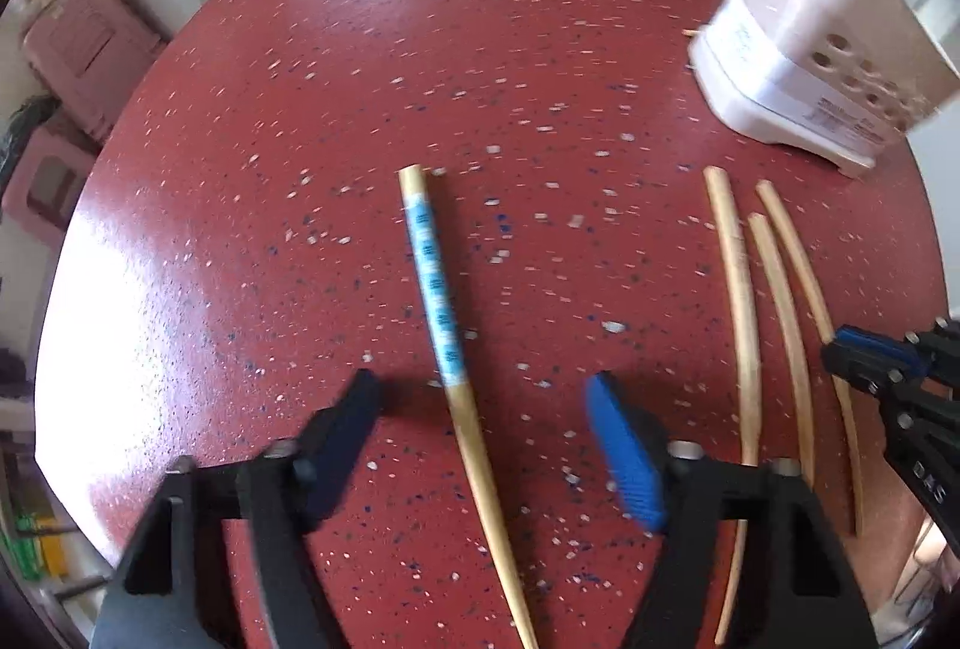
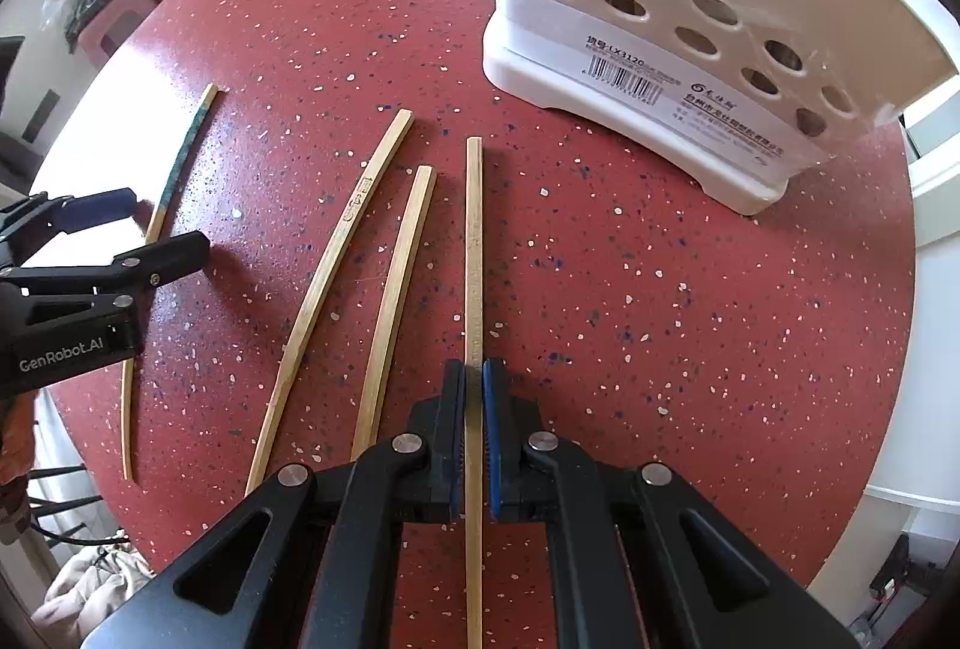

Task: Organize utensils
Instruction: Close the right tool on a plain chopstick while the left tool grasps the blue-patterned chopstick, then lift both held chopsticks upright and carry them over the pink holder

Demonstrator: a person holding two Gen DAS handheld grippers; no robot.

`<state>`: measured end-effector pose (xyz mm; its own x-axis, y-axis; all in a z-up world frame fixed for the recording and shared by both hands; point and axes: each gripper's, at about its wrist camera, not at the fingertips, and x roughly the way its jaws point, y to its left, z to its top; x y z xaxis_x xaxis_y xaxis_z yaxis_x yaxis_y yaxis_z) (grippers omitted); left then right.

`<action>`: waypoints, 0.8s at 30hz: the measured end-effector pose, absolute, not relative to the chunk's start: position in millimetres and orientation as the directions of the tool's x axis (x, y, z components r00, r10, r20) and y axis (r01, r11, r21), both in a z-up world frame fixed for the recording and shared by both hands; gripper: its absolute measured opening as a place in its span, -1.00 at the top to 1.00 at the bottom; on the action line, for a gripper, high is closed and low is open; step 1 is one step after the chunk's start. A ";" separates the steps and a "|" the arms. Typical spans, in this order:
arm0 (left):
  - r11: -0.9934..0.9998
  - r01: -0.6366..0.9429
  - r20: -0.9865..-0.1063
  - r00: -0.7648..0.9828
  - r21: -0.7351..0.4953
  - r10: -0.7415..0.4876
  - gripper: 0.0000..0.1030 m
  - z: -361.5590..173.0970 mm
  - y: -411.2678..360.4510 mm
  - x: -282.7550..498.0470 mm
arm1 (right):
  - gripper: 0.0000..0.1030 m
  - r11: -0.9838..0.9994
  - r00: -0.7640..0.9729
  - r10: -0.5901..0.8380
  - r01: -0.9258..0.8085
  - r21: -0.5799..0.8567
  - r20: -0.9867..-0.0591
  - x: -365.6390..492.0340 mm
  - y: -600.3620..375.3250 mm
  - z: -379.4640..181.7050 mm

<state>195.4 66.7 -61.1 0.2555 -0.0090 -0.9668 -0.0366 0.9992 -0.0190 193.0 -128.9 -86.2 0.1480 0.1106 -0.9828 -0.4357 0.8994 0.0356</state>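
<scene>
Right hand-held gripper [image 2: 474, 409] clamped on slim square bamboo chopstick [image 2: 474, 241]; left hand-held gripper [image 1: 480, 445] wide over speckled red table [image 1: 360, 49].

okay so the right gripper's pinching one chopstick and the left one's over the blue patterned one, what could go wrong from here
The right gripper clamps its chopstick well down its length, so the long free end may swing and clip the white holder on lifting. Two more chopsticks lie close alongside and could get nudged. The left gripper straddles the blue-patterned chopstick off-centre, so closing might push it sideways.
</scene>
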 end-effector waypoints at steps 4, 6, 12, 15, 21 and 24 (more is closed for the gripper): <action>0.998 0.064 -0.957 0.288 -0.030 -0.047 0.28 -56.9 45.0 183.6 | 0.88 0.910 0.164 0.139 -0.410 0.061 -0.977 191.9 -136.9 -82.7; 0.995 0.095 -0.946 0.319 -0.024 -0.053 0.28 -55.9 44.0 175.1 | 0.88 0.920 0.166 0.171 -0.381 0.096 -0.971 188.1 -145.9 -80.0; 0.988 0.098 -0.889 0.433 -0.120 -0.151 0.28 -41.7 46.8 136.5 | 0.88 0.935 0.246 0.254 -0.308 0.173 -0.935 161.1 -177.6 -69.4; 0.983 0.104 -0.844 0.504 -0.152 -0.184 0.28 -23.5 46.3 122.5 | 0.88 0.935 0.304 0.296 -0.286 0.209 -0.906 143.4 -192.1 -57.1; 0.972 0.127 -0.759 0.609 -0.195 -0.232 0.28 21.6 37.7 116.8 | 0.88 0.923 0.435 0.370 -0.274 0.271 -0.821 124.0 -231.2 -16.5; 0.965 0.138 -0.724 0.640 -0.223 -0.259 0.28 40.3 37.0 118.6 | 0.88 0.914 0.483 0.401 -0.263 0.308 -0.778 122.3 -248.2 2.3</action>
<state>118.6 37.0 40.3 0.6396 -0.2591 -0.7237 0.1381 0.9649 -0.2234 122.3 -248.2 2.3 0.4834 0.4011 -0.7781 -0.2627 0.9144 0.3081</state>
